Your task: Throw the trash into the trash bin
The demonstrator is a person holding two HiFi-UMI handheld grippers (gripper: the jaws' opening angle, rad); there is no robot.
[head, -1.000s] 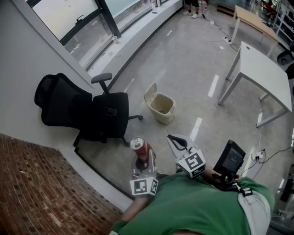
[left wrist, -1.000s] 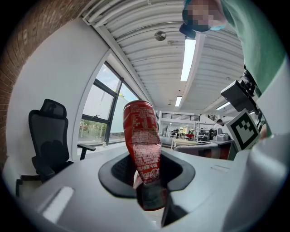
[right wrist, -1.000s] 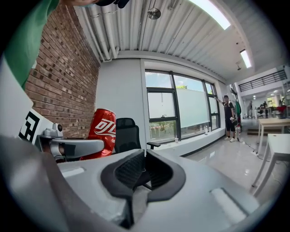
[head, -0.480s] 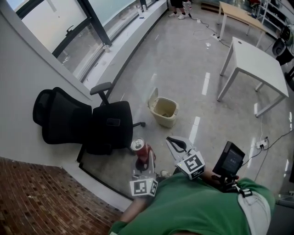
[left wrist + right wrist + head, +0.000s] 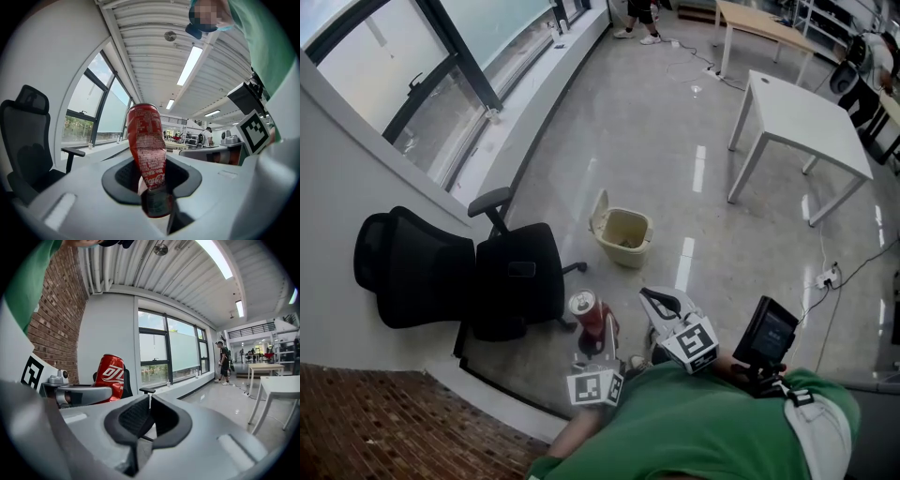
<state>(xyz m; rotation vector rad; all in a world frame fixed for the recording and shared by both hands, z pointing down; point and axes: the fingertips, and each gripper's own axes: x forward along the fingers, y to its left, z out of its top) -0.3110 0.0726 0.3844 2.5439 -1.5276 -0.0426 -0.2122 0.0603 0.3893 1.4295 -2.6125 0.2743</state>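
A red soda can (image 5: 586,307) stands upright between the jaws of my left gripper (image 5: 595,333), which is shut on its lower part. In the left gripper view the can (image 5: 146,136) rises from between the dark pads of that gripper (image 5: 152,174). My right gripper (image 5: 656,298) is just to the right of it, shut with nothing in it. In the right gripper view its pads meet at the tips of the gripper (image 5: 150,401), and the can (image 5: 108,376) shows at the left. A beige trash bin (image 5: 625,246) with its lid flap up stands on the floor ahead of both grippers.
A black office chair (image 5: 459,281) stands left of the bin, by the window wall. A white table (image 5: 797,103) is at the right, with a cable and socket strip (image 5: 823,279) on the floor below it. People stand far off near the windows.
The view has shifted forward along the floor: the bin and chair sit lower and further left in the picture. Both grippers keep their places, and the can stays in the left one.
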